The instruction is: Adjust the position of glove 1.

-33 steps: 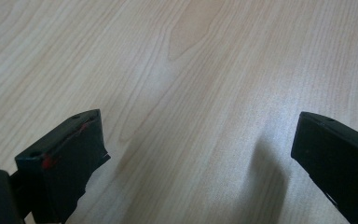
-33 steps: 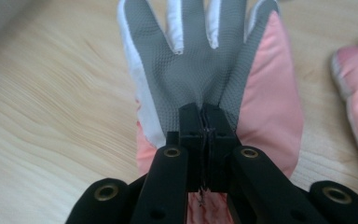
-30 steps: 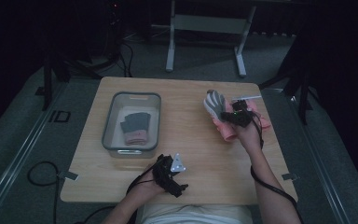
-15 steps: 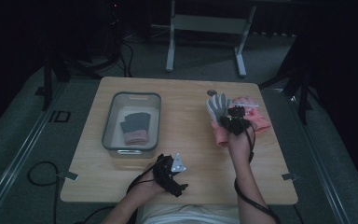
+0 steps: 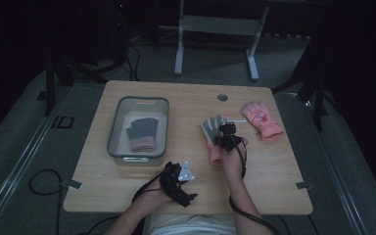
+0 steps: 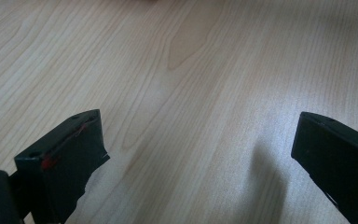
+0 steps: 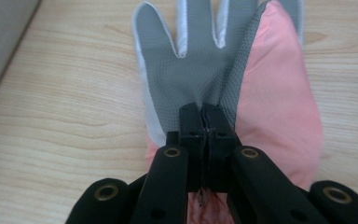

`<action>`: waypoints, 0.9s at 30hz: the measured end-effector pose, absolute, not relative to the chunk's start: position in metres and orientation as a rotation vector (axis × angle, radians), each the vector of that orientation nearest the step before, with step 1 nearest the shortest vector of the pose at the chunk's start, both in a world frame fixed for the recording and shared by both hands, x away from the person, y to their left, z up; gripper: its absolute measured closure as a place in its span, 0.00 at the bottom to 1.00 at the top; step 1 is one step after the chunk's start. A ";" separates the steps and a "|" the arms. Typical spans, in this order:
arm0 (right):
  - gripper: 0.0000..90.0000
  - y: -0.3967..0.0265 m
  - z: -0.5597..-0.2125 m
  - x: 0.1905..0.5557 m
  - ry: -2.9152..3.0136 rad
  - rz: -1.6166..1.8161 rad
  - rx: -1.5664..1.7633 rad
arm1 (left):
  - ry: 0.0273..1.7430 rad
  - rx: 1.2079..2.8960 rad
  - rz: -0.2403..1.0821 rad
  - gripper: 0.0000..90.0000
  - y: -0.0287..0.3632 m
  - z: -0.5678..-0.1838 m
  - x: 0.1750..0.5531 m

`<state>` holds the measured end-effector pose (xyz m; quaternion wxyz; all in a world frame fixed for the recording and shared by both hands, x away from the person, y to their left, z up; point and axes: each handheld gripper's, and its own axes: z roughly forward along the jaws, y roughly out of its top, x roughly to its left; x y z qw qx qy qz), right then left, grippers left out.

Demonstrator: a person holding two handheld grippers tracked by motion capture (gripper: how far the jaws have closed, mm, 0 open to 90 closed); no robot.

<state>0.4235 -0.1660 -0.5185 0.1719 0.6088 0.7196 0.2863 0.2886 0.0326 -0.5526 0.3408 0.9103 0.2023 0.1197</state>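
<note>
- A clear bin [image 5: 138,128] stands toward the left edge of the table [image 5: 186,196]; a dark grey glove with a pink cuff [image 5: 141,133] lies inside it.
- The left gripper [image 5: 178,180] rests near the front edge, a little left of the middle. In the left gripper view its jaws stand spread over bare wood, with nothing between them.
- The right gripper [image 5: 226,136] is just right of the table's middle, its jaws pressed together on the fabric of a pink and grey glove [image 7: 223,70]. In the right gripper view that glove lies palm side up, fingers pointing away toward the back edge.
- A second pink glove [image 5: 262,120] lies flat near the right back corner, apart from the held one.
- Judged from the layout, the step in hand is carrying the pinched glove leftward to the bin, where one glove already lies.
- The next move likely calls for lifting the glove over the bin's near wall before letting go, keeping the pinch firm so the limp fabric does not slip or drag.
</note>
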 end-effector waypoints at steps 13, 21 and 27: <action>0.87 -0.162 -0.519 0.426 2.009 0.833 1.708 | 0.510 2.380 0.307 0.02 0.034 -0.555 0.288; 0.77 -0.194 -0.474 0.418 2.011 1.033 1.526 | 0.500 2.381 0.306 0.02 0.034 -0.555 0.287; 0.75 -0.270 -0.457 0.433 1.998 0.968 1.334 | 0.513 2.377 0.310 0.02 0.037 -0.553 0.289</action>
